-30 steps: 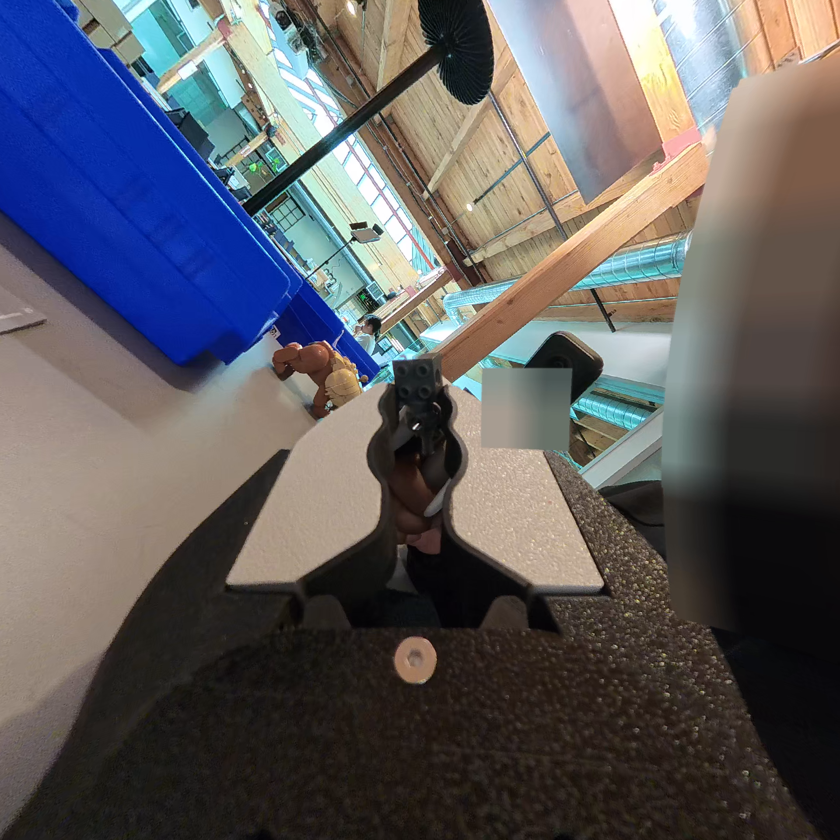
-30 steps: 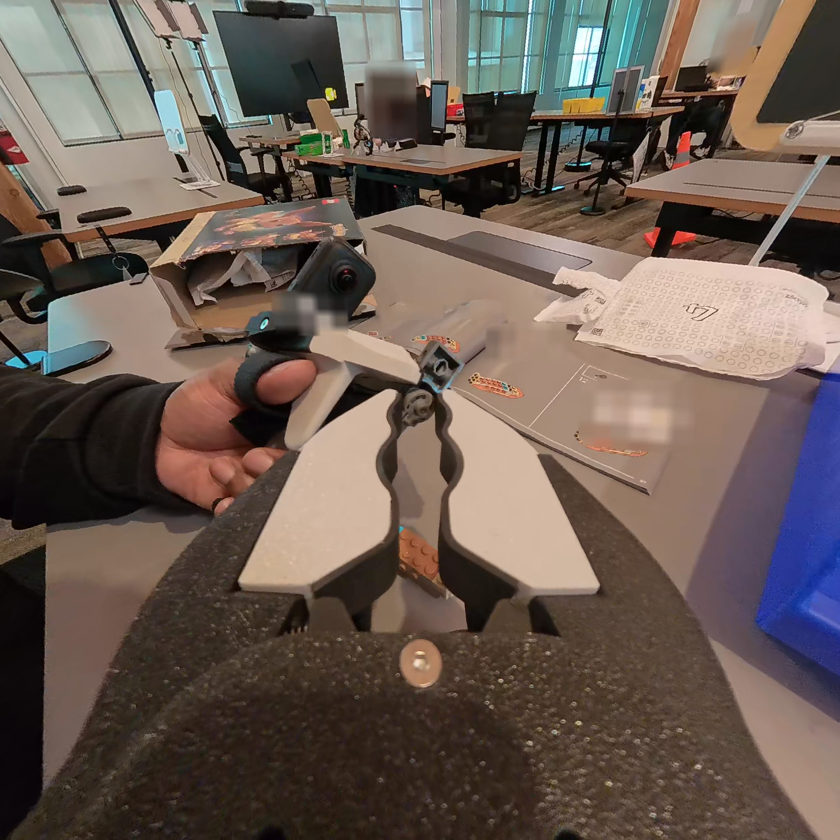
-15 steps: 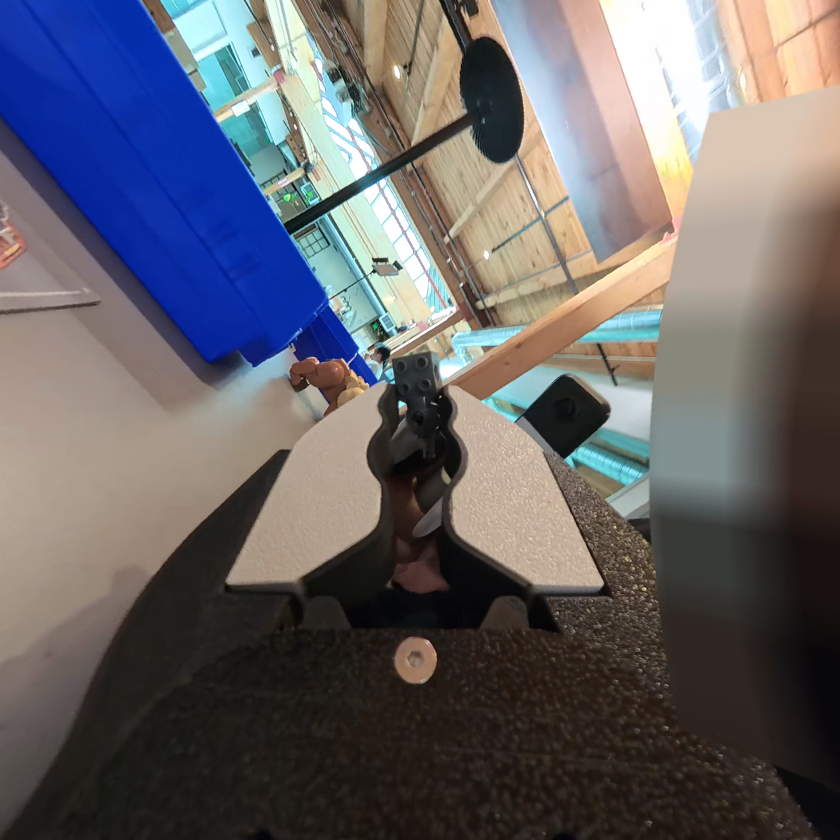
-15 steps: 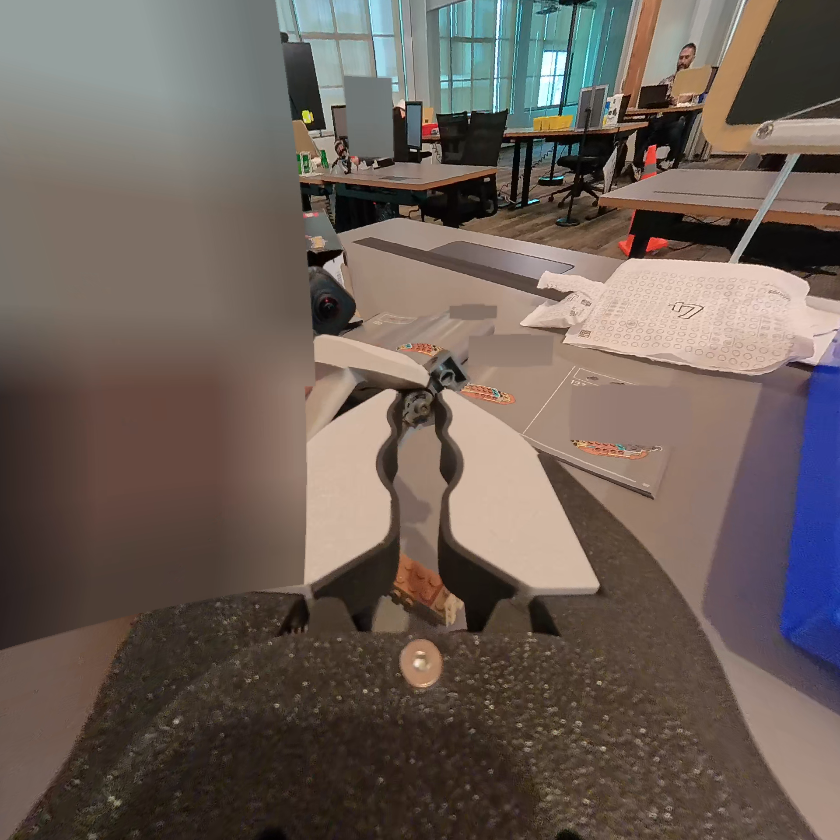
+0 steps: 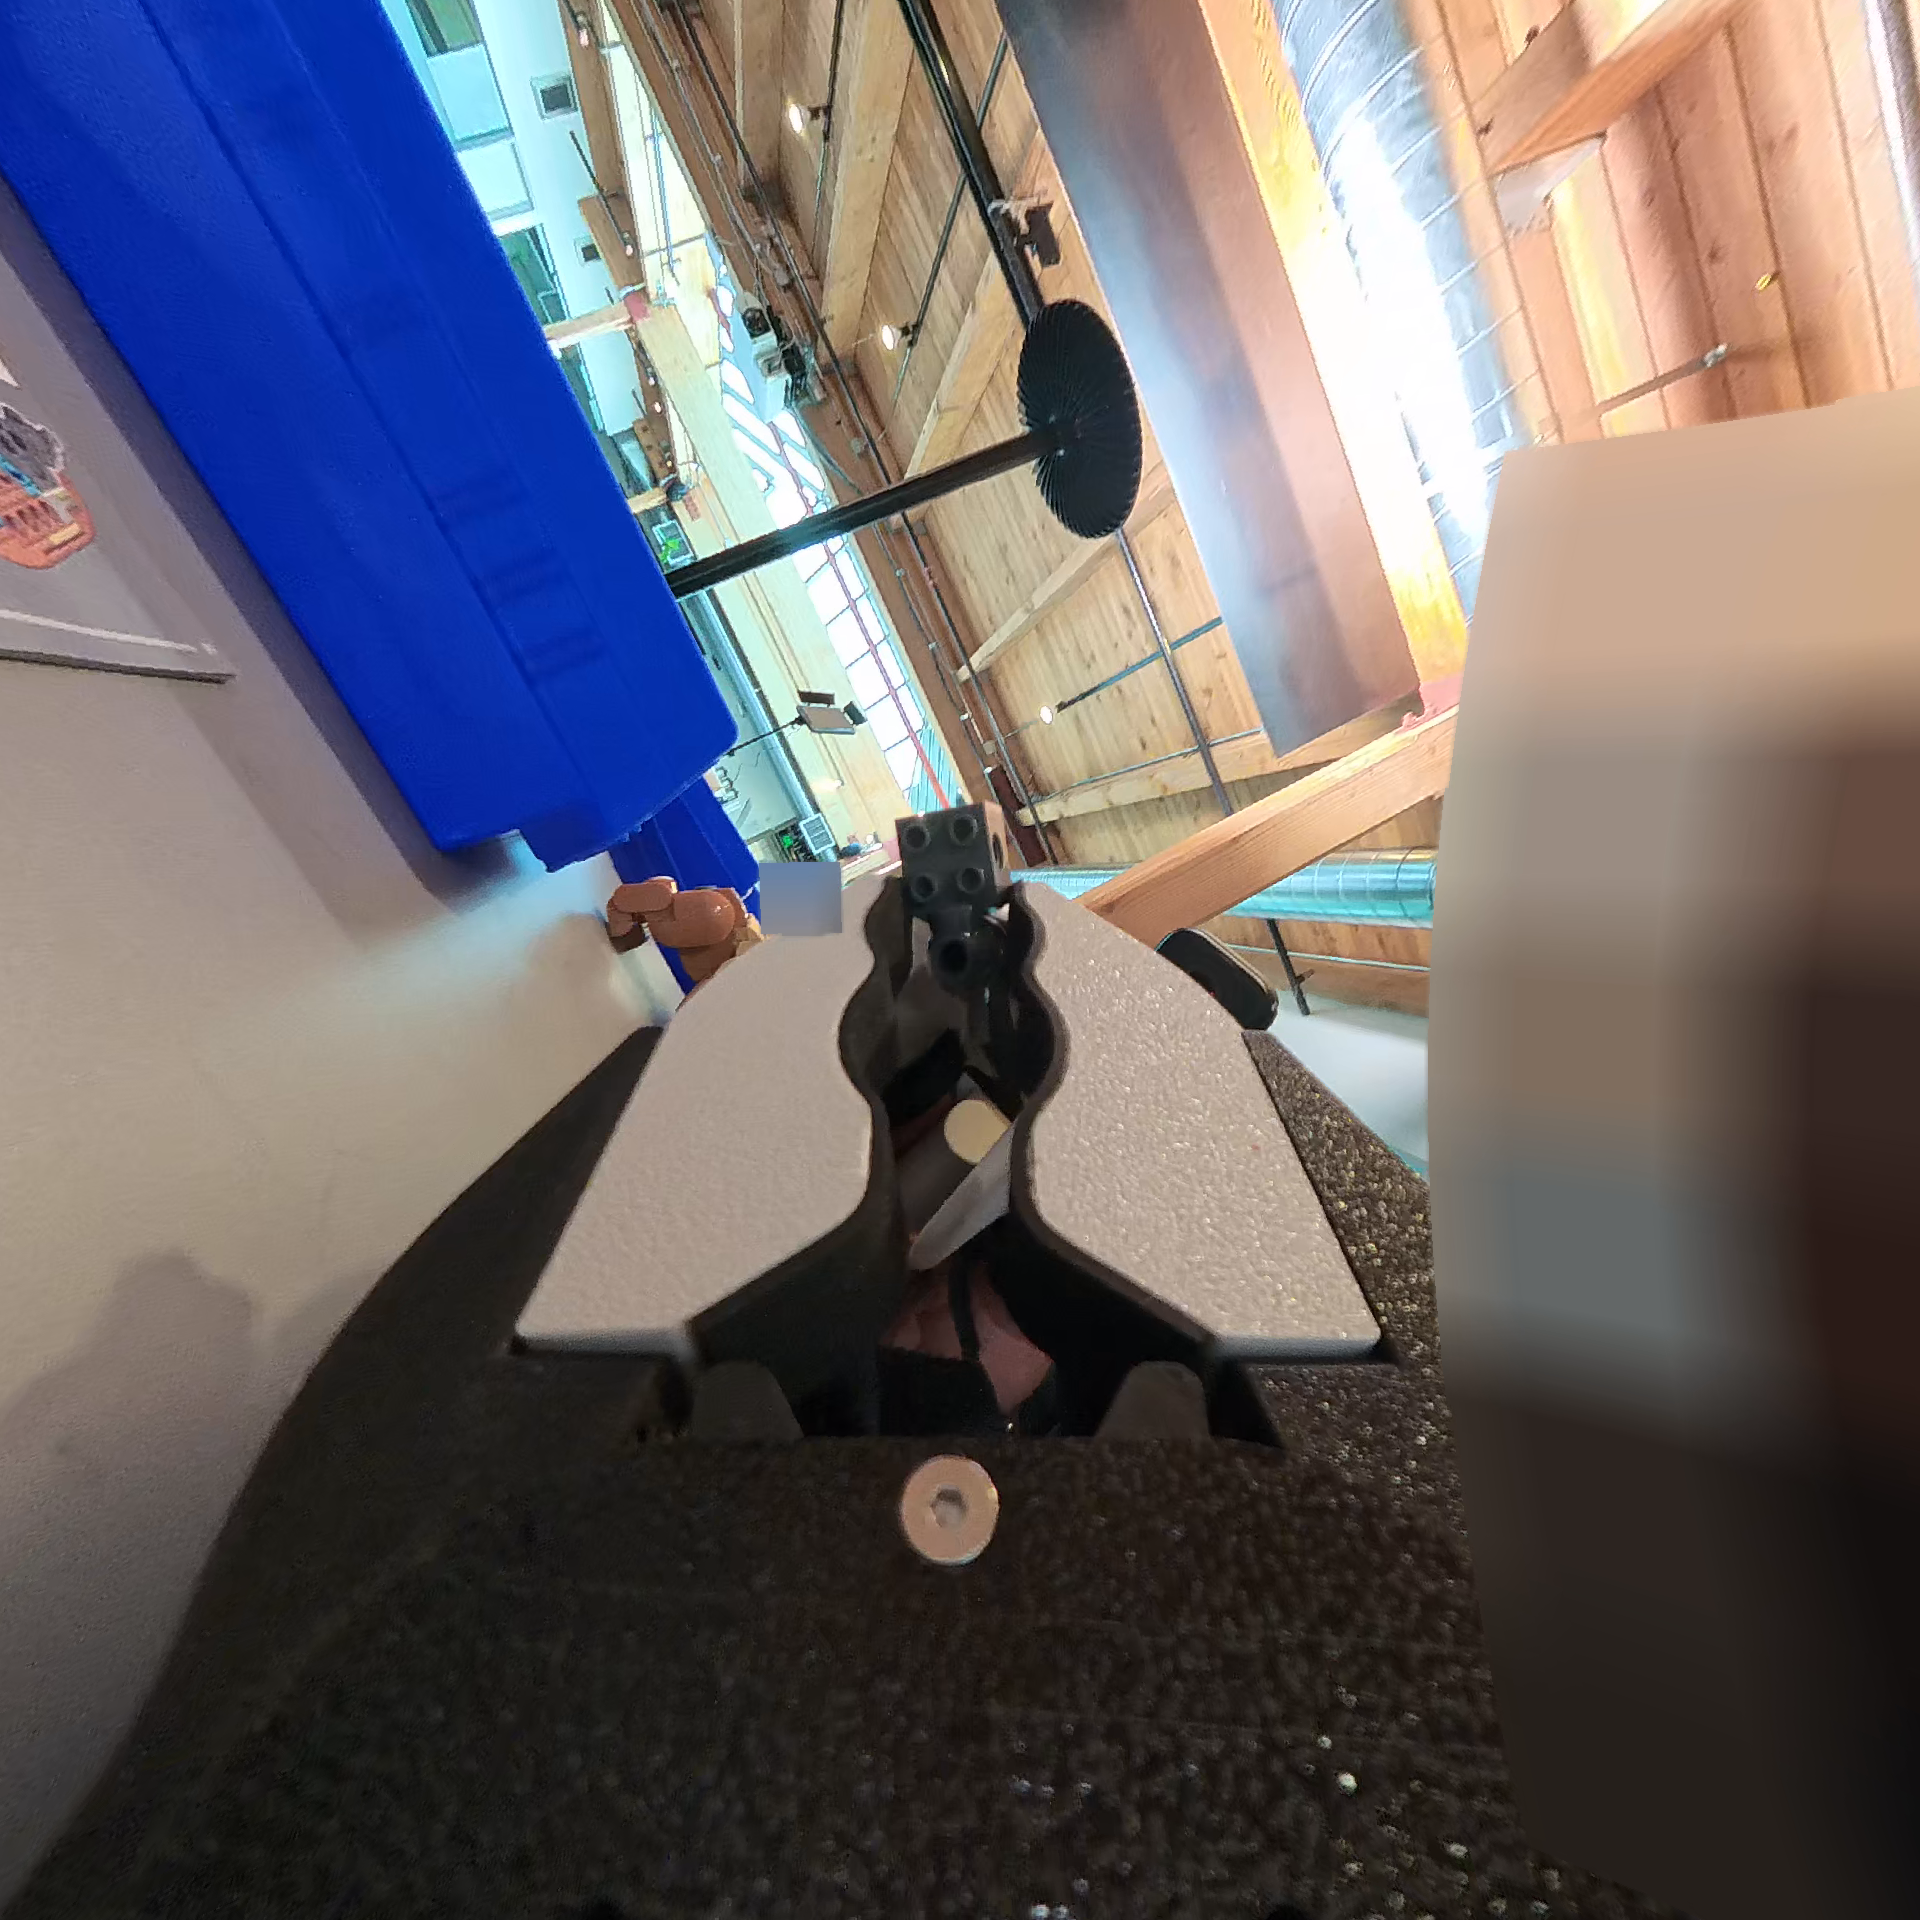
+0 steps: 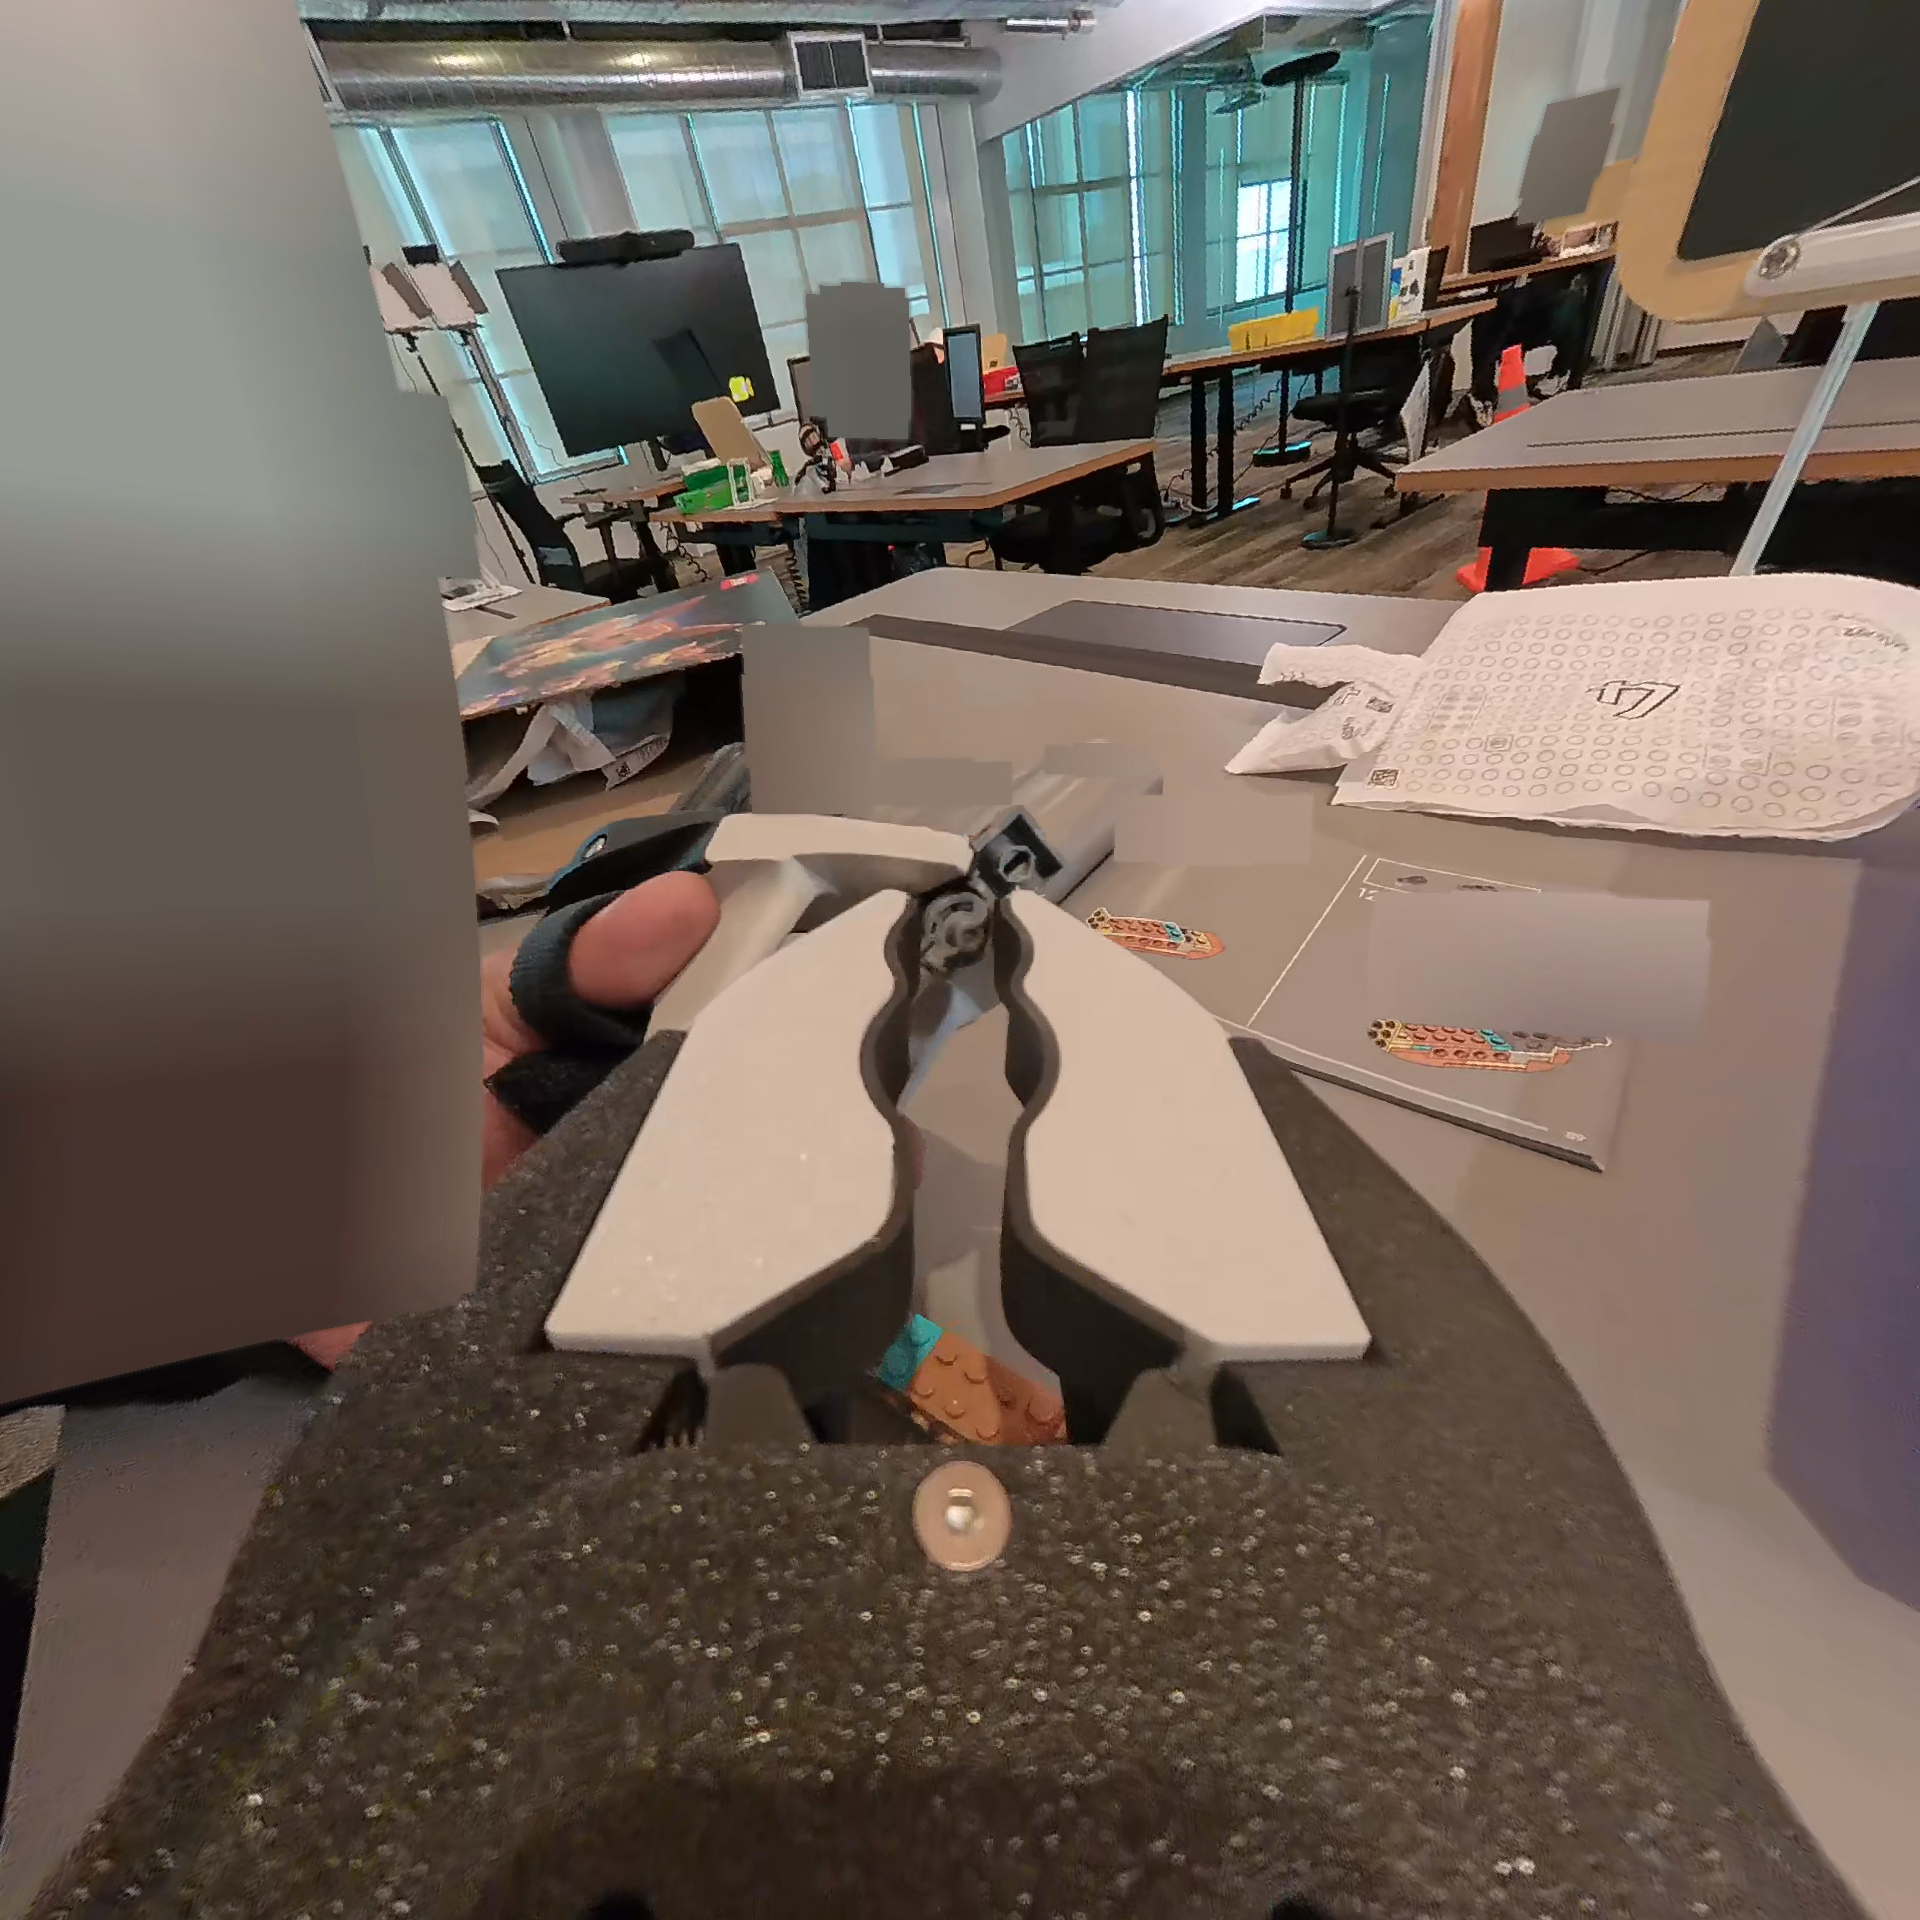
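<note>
the left gripper [image 5: 954, 914] is closed on a dark grey brick [image 5: 951, 868], raised above the table [image 5: 208, 1039]. the right gripper [image 6: 961, 920] pinches a small grey piece [image 6: 956, 930], touching that brick beside an open booklet [image 6: 1455, 1039].

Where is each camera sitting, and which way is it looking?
Left wrist view: sits on the left gripper, tipped sideways toward the wooden ceiling and blue bin; its fingers pinch a dark studded brick.
Right wrist view: sits on the right gripper, looking across the grey table at the booklet and office; its fingers pinch a small grey piece; a person's hand shows.
Shared: the two pieces meet at the fingertips; the left gripper appears in the right view.
</note>
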The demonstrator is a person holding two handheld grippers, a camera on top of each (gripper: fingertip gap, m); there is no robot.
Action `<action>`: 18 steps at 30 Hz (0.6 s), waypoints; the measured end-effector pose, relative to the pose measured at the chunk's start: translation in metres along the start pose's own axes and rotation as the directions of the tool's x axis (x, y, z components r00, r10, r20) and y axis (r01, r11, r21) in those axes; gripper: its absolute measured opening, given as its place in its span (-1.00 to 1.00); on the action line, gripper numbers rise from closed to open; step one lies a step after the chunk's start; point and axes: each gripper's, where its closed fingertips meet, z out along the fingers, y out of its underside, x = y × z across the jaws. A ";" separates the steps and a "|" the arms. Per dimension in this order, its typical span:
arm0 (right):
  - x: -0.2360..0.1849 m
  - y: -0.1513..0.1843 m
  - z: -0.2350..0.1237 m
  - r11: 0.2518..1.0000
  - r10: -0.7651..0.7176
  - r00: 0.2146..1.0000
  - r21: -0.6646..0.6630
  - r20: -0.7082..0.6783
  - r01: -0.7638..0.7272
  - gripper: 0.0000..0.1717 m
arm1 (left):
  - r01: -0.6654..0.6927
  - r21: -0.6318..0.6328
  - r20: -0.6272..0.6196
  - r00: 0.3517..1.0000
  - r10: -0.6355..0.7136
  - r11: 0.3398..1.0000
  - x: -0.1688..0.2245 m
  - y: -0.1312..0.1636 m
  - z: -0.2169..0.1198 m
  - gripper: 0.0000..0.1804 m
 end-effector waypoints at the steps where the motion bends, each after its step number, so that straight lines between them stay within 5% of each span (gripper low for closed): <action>1: -0.001 0.001 0.001 1.000 -0.008 1.000 -0.001 -0.004 0.008 -0.85 | 0.001 0.007 -0.002 1.000 -0.001 1.000 0.000 -0.001 0.000 -0.81; 18: 0.000 0.006 0.005 0.989 -0.144 0.983 -0.038 -0.117 0.141 -0.85 | -0.037 0.038 0.023 0.999 0.036 0.999 -0.002 -0.003 -0.001 -0.81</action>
